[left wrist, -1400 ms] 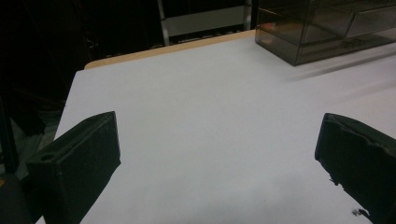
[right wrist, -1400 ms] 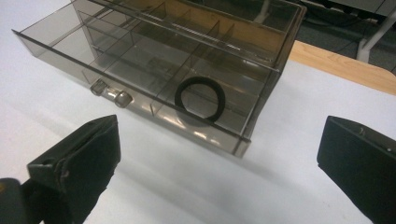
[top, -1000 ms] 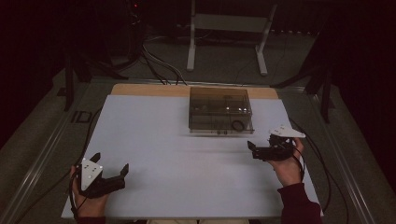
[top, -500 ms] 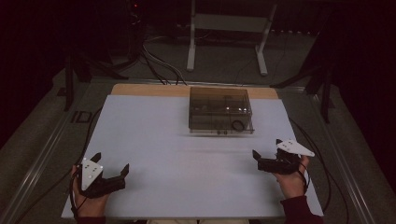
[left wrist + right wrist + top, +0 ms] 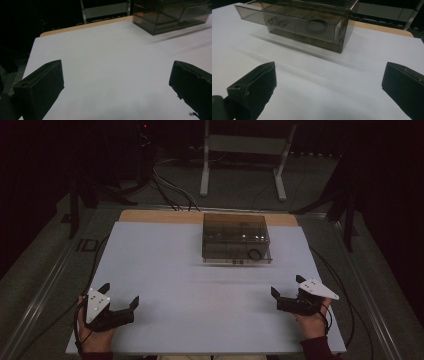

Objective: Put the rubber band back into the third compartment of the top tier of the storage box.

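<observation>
Smoked clear box (image 5: pixel 236 239) at table's (image 5: pixel 165 270) far middle, ring (image 5: pixel 255 254) inside its front right compartment, left tongs (image 5: pixel 120 298) near the front-left edge, right tongs (image 5: pixel 285 287) front-right, both spread wide, bare white surface between.

Big letters "ID" (image 5: pixel 86 244) sit on the floor at the far left. No other words can be read.
</observation>
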